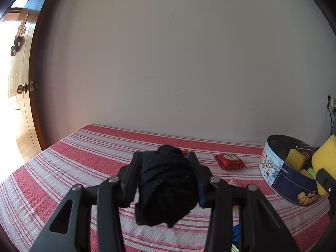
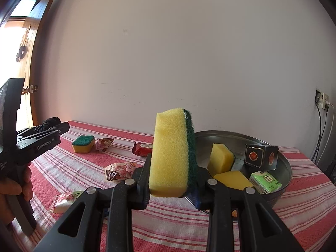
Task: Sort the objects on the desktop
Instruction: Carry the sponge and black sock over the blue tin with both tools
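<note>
Sponge point(image 2: 171, 153), yellow w/ green scourer, upright, clamped in my right tongs point(image 2: 171, 180); round tin point(image 2: 281, 191) at 3 o'clock. Black knit bundle point(image 1: 166, 187) clamped in my left tongs point(image 1: 166, 176). Red packet point(image 1: 230, 161) on striped cloth point(image 1: 63, 168), 1 o'clock of bundle.

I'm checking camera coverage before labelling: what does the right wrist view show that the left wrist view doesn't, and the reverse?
Only the right wrist view shows a sponge on the cloth, flowered packets, a green packet and a dark cube in the tin, and the right gripper shut on a yellow sponge. Only the left wrist view shows the tin's printed side. Both show the left gripper clamping a black cloth bundle, the red packet and the striped tablecloth.
</note>
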`<action>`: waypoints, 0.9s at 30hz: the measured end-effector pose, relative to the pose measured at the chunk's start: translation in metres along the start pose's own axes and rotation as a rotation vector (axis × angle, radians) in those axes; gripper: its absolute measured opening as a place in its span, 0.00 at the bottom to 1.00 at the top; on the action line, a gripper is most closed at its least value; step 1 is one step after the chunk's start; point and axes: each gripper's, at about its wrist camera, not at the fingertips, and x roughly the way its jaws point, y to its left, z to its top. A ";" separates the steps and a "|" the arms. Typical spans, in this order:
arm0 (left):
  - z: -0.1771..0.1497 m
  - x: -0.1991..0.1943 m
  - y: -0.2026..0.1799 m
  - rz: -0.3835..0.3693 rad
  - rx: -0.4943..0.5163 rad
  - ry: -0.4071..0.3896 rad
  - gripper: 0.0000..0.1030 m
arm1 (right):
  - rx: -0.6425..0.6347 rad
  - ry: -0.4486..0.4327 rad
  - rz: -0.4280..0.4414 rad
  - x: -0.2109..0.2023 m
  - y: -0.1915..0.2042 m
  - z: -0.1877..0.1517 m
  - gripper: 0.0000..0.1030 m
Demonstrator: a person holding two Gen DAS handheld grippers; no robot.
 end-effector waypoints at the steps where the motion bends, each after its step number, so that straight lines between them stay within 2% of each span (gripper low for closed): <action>1: 0.000 -0.001 -0.003 -0.007 0.001 -0.001 0.42 | -0.001 0.000 -0.006 -0.001 -0.003 -0.001 0.32; 27: 0.007 -0.022 -0.110 -0.192 0.067 -0.007 0.42 | 0.049 0.005 -0.174 -0.027 -0.086 -0.016 0.32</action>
